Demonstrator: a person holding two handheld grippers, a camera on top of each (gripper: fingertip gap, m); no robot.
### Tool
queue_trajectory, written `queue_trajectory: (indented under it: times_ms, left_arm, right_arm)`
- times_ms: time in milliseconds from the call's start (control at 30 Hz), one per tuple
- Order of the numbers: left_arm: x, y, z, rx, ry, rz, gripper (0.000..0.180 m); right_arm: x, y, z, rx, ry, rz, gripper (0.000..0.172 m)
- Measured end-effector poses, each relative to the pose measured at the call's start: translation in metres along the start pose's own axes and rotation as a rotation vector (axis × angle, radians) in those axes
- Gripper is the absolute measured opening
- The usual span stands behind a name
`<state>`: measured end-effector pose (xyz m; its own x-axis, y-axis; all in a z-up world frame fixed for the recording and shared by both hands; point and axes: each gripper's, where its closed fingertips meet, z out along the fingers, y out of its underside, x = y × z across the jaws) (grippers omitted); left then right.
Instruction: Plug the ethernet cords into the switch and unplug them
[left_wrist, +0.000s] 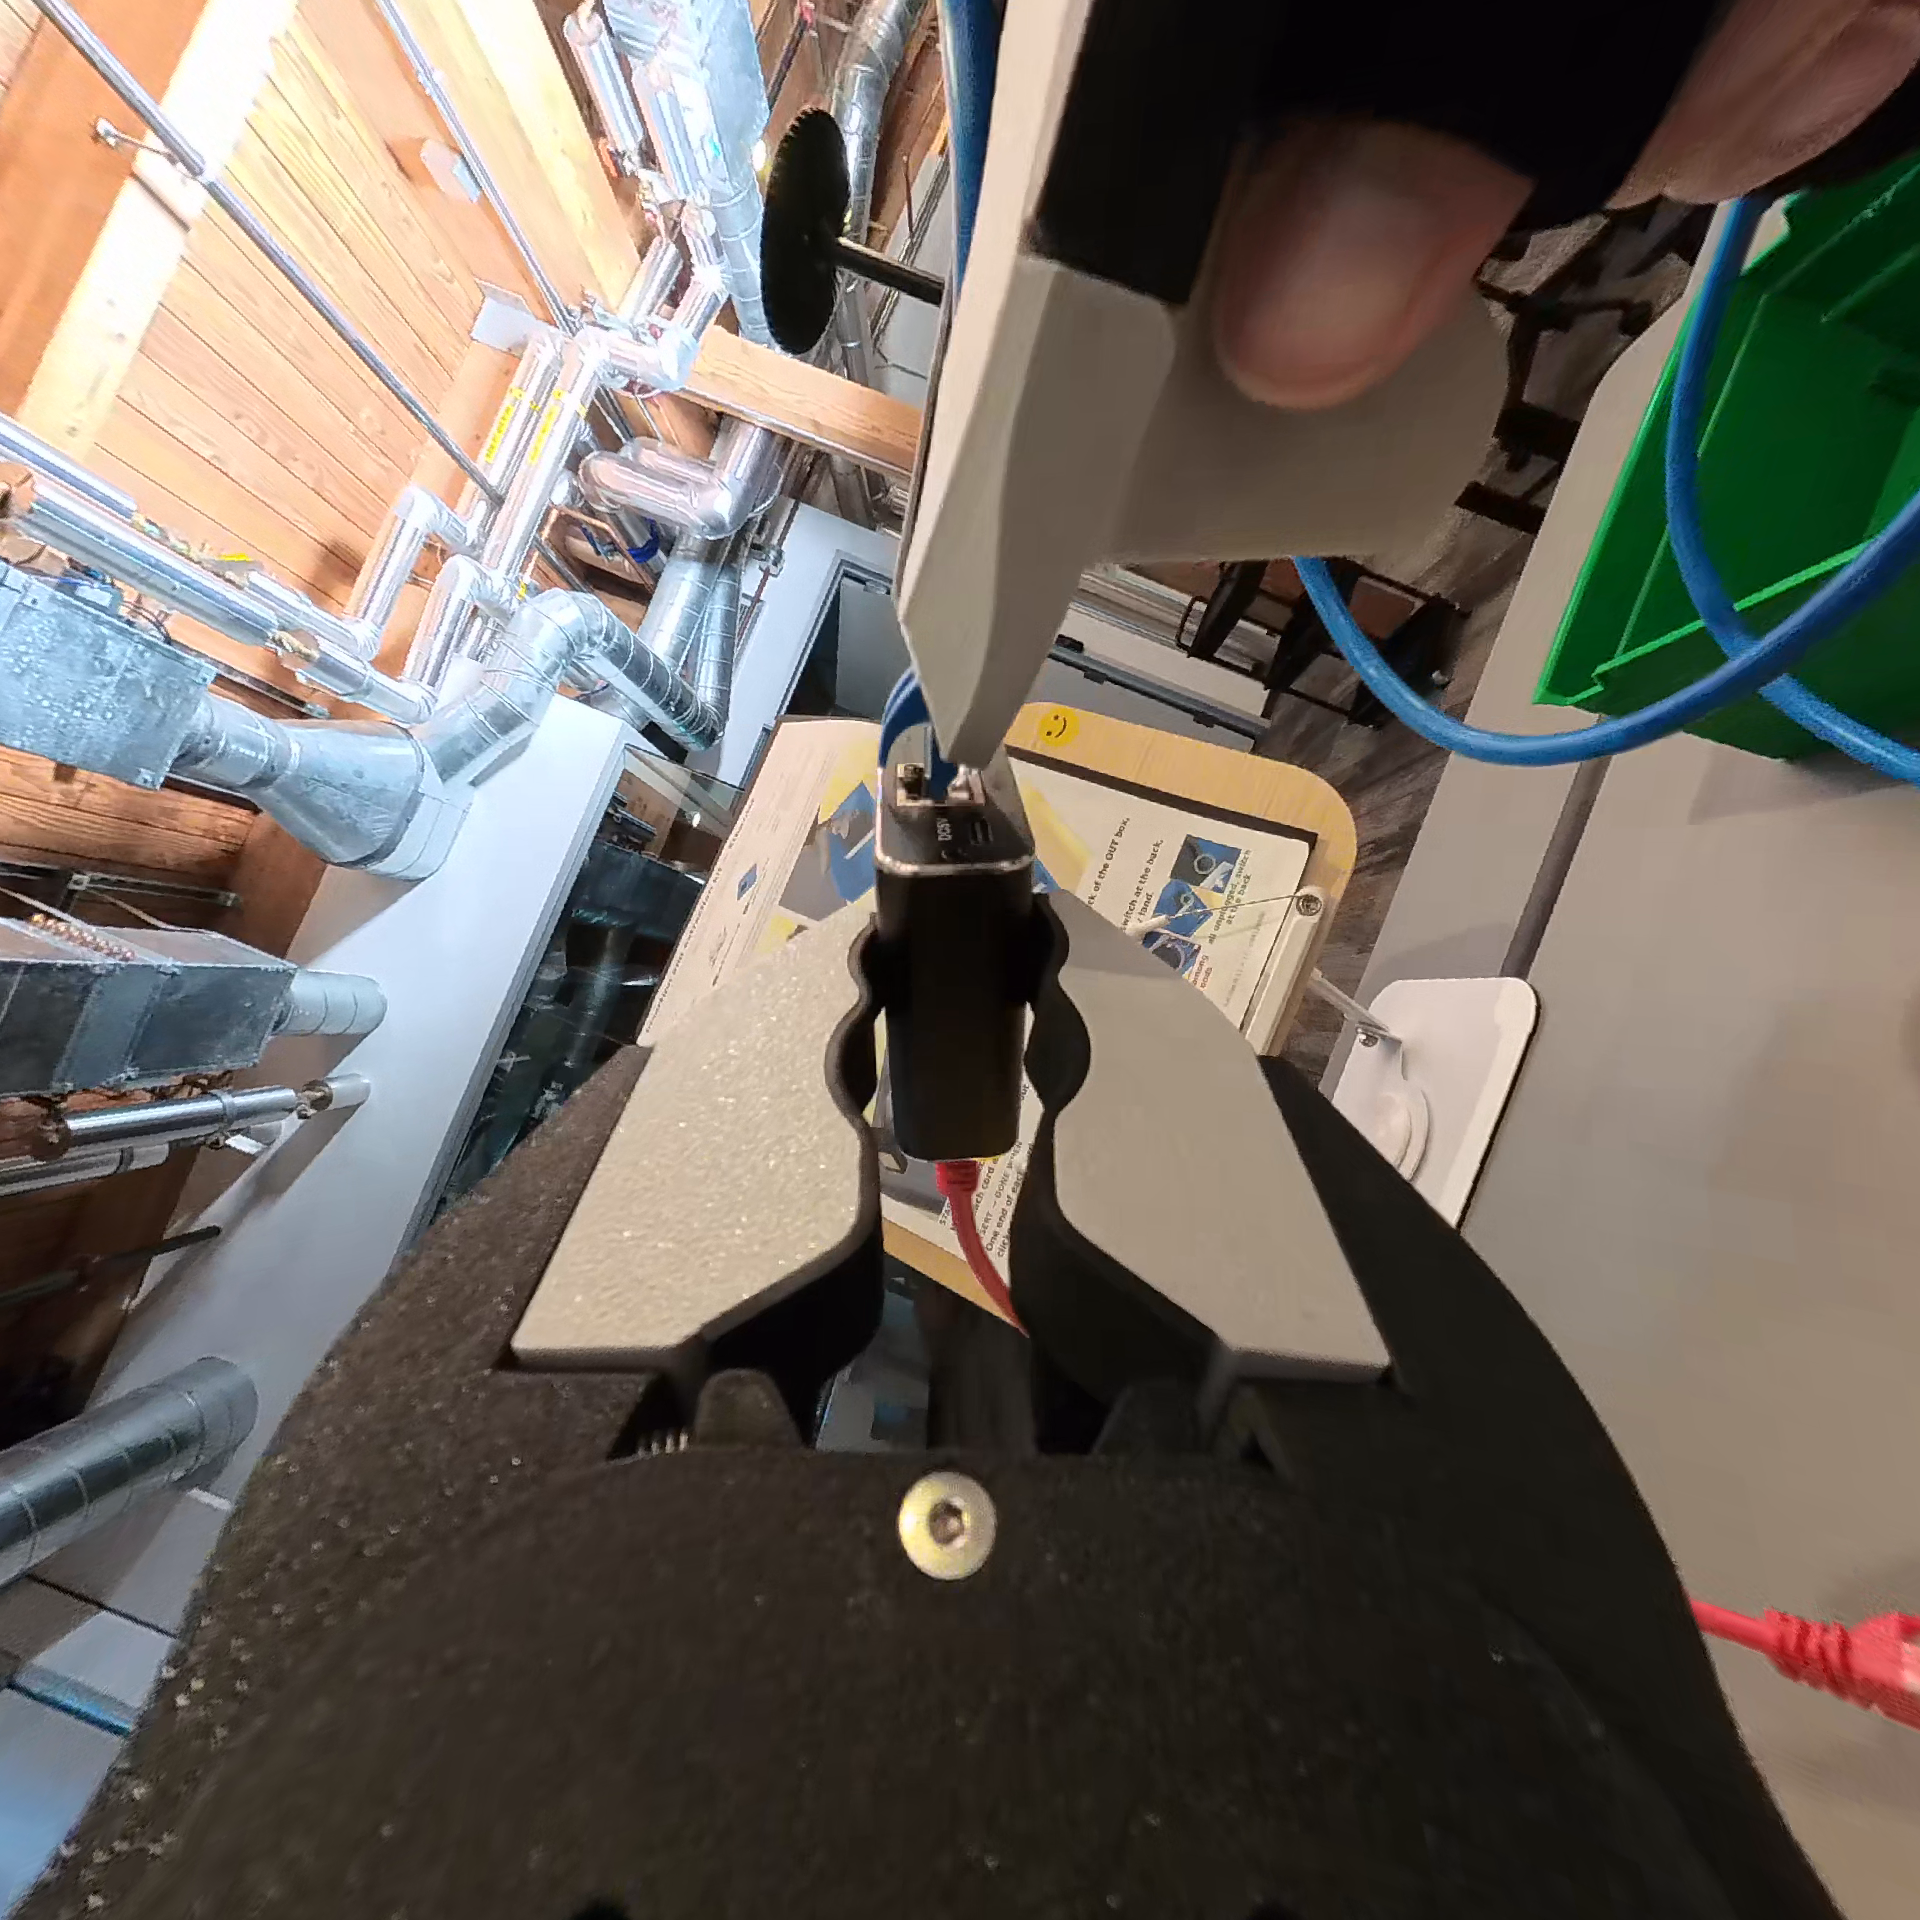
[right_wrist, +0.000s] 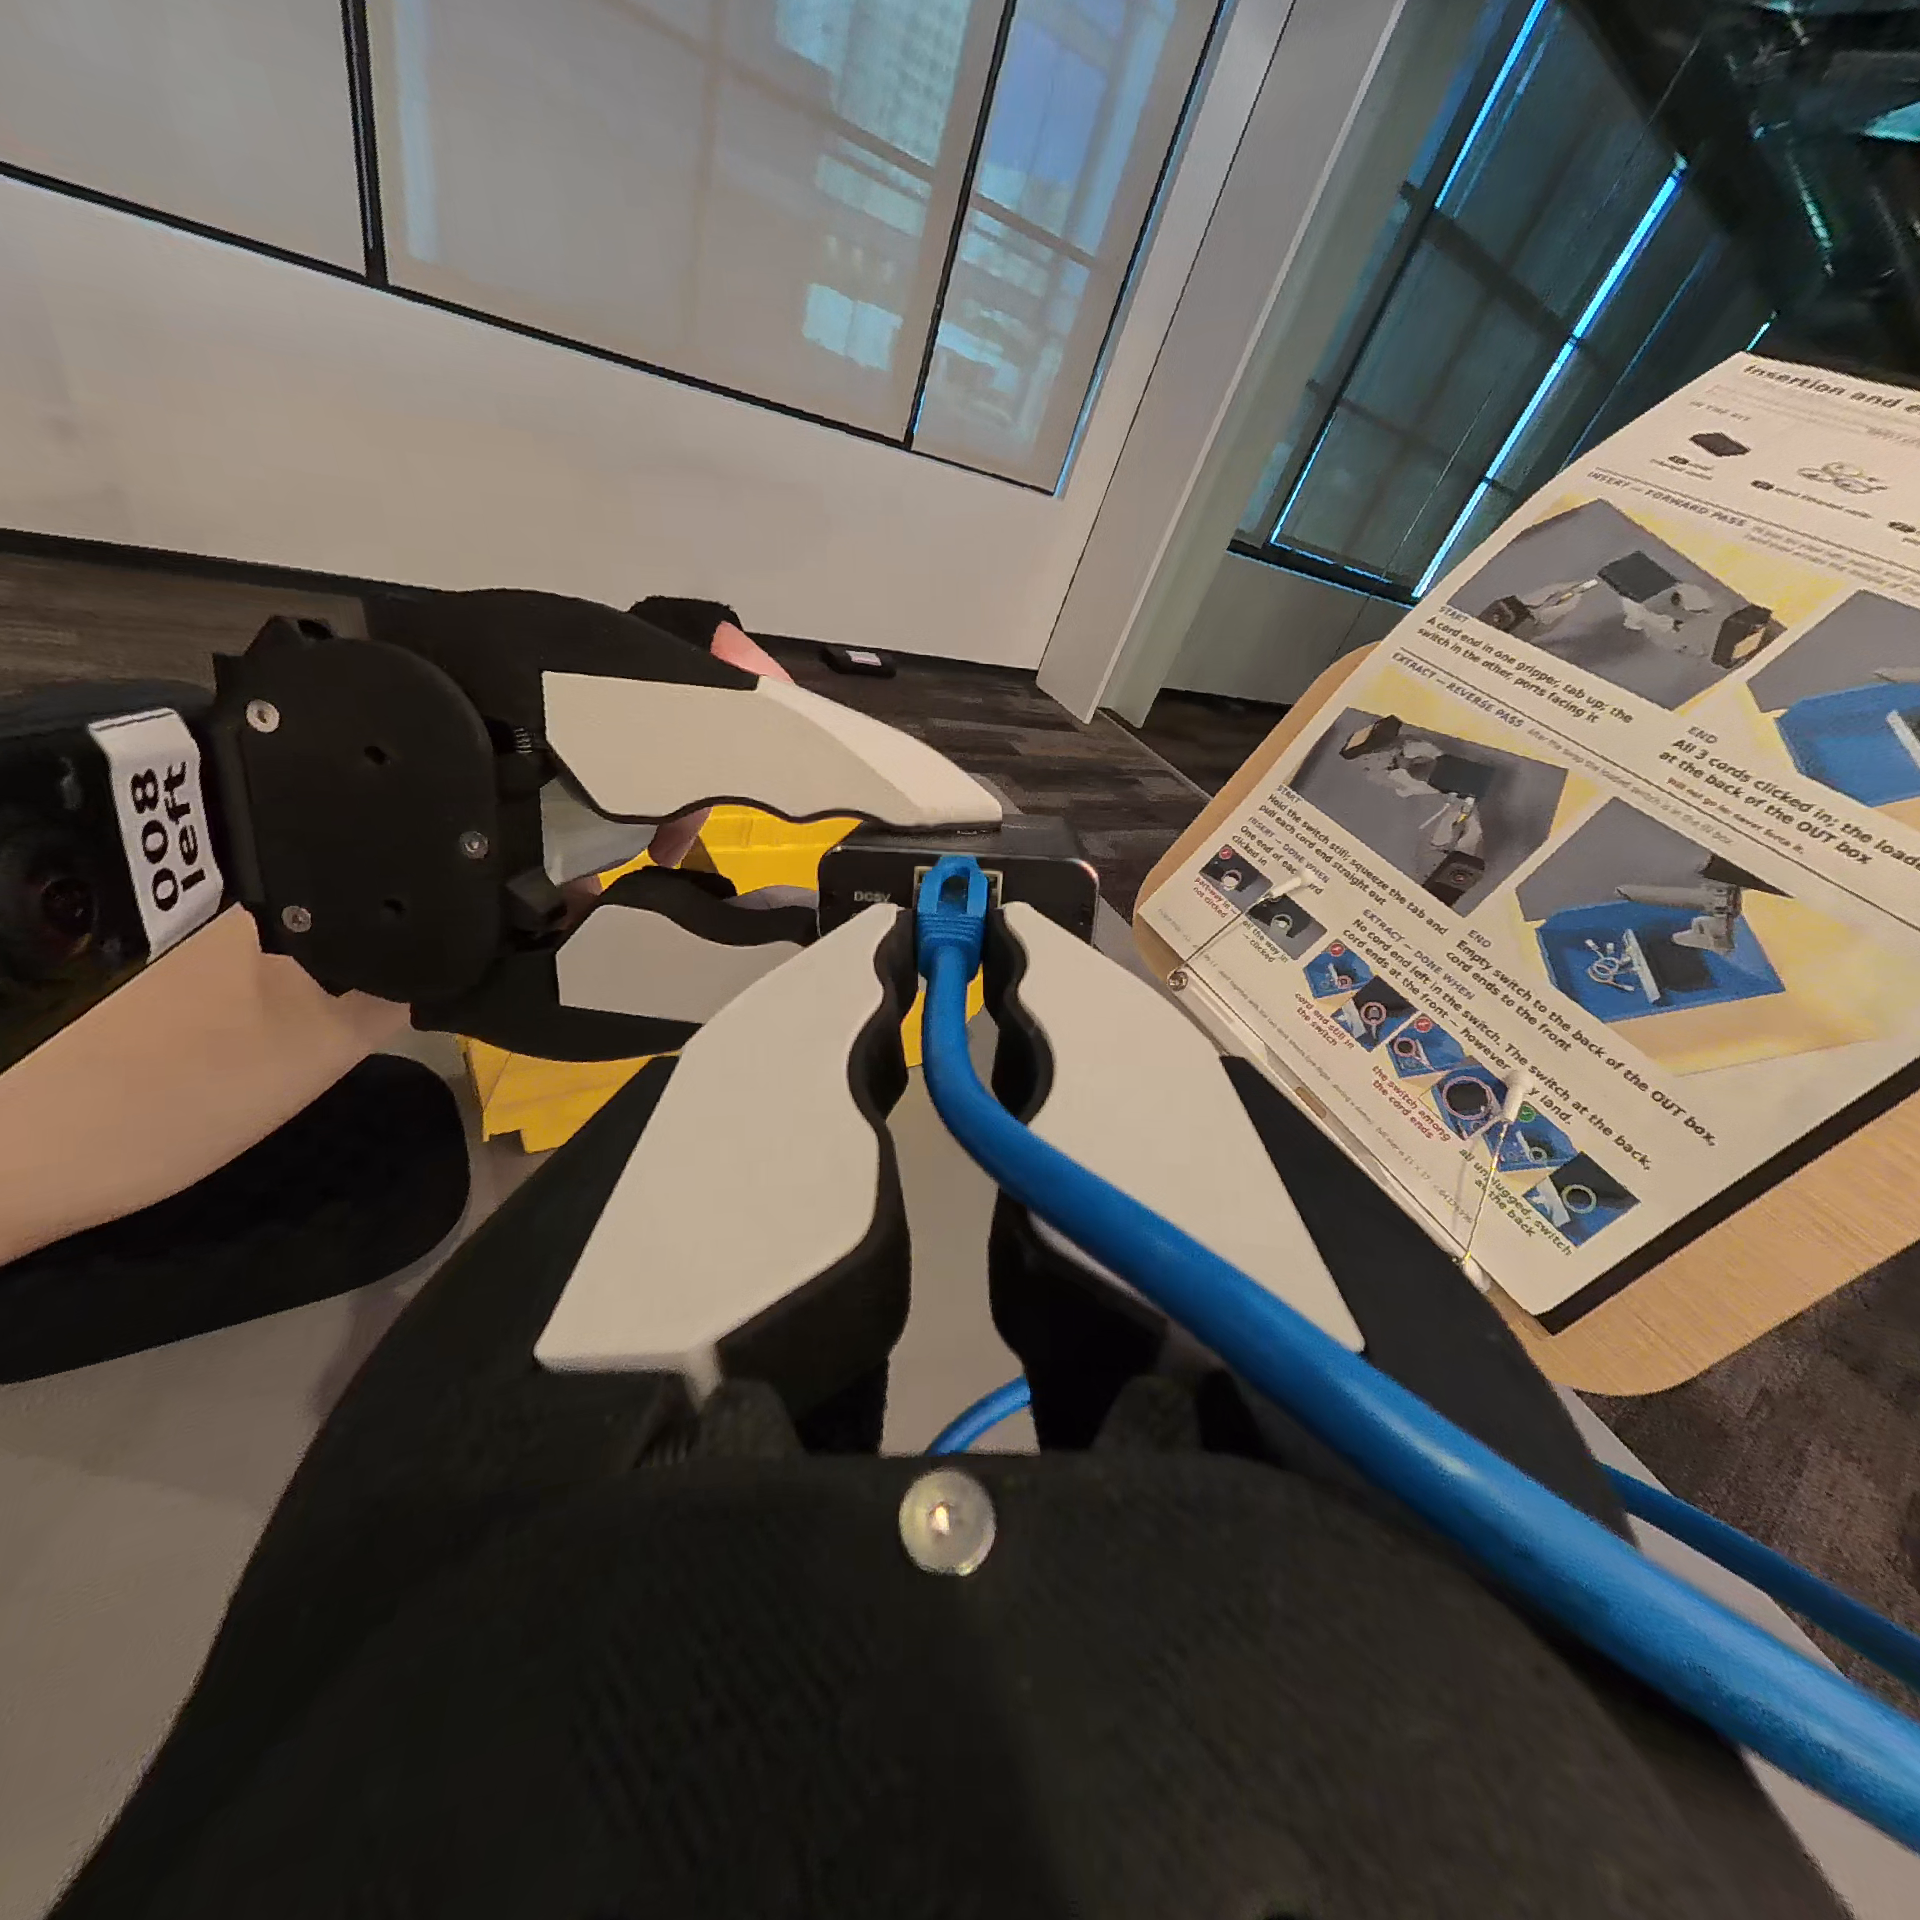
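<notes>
My left claw (left_wrist: 951, 966) pinches the black switch (left_wrist: 951, 997) by its two flat sides, pads pressed against the casing, lifting it clear of the grey worktop (left_wrist: 1714, 1143). My right claw (right_wrist: 951, 935) is closed on the blue ethernet cord's (right_wrist: 1195, 1226) plug boot (right_wrist: 951, 914), its tip sitting at a port in the switch's end face. A red cord (left_wrist: 982, 1236) hangs from the switch's other end. A green bin (left_wrist: 1787, 468) and an instruction sheet (right_wrist: 1621, 831) stand near the worktop's edge.
</notes>
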<state>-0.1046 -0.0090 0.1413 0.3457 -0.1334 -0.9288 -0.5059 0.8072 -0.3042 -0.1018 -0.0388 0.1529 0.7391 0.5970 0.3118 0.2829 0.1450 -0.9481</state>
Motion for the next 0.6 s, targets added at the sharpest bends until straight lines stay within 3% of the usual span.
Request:
queue_trajectory:
  times_ms: [400, 500, 600]
  left_arm:
    - [-0.002, -0.011, -0.007, 0.059, -0.006, 0.020, 0.024]
    - [0.003, 0.003, 0.002, -0.007, 0.047, -0.014, 0.024]
    - [0.025, 0.036, 0.013, -0.165, 0.169, -0.040, 0.024]
  right_arm:
    - [-0.003, -0.005, -0.005, 0.051, -0.085, 0.043, 0.013]
    - [0.008, 0.005, 0.008, 0.078, -0.078, 0.094, 0.013]
    - [0.016, 0.046, 0.022, -0.075, -0.157, 0.246, 0.013]
